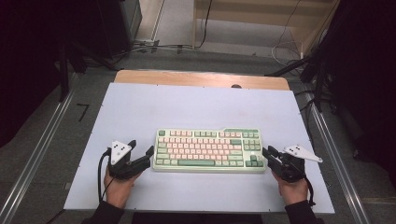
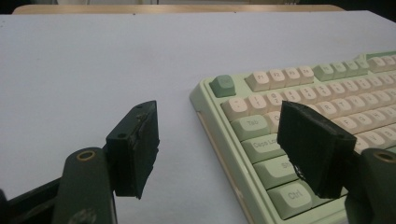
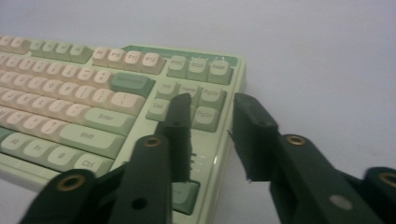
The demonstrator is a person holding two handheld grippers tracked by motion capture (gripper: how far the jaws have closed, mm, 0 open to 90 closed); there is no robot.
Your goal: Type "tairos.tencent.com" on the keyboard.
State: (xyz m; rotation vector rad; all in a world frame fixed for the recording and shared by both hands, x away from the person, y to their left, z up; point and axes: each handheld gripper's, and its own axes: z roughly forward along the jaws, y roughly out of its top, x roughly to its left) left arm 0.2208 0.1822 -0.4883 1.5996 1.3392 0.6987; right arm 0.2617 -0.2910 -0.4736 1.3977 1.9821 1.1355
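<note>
Grasp step on the keyboard point(image 1: 208, 150): left gripper point(image 1: 141, 150) spread wide straddling its left edge, right gripper point(image 3: 212, 135) narrowed astride the right edge, pads not visibly pressing; next both clamp, then lift.

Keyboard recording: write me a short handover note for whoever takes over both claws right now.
Left claw: open, jaws straddling the keyboard's left edge, not pressing.
Right claw: jaws narrowed around the keyboard's right edge; one over the keys, one outside; the right gripper view shows gaps, so no grip yet.
Keyboard: flat at the middle of the white table, square to the person.
Done: both claws placed at the ends.
Left: probably close both on the edges, then lift or shift it.
</note>
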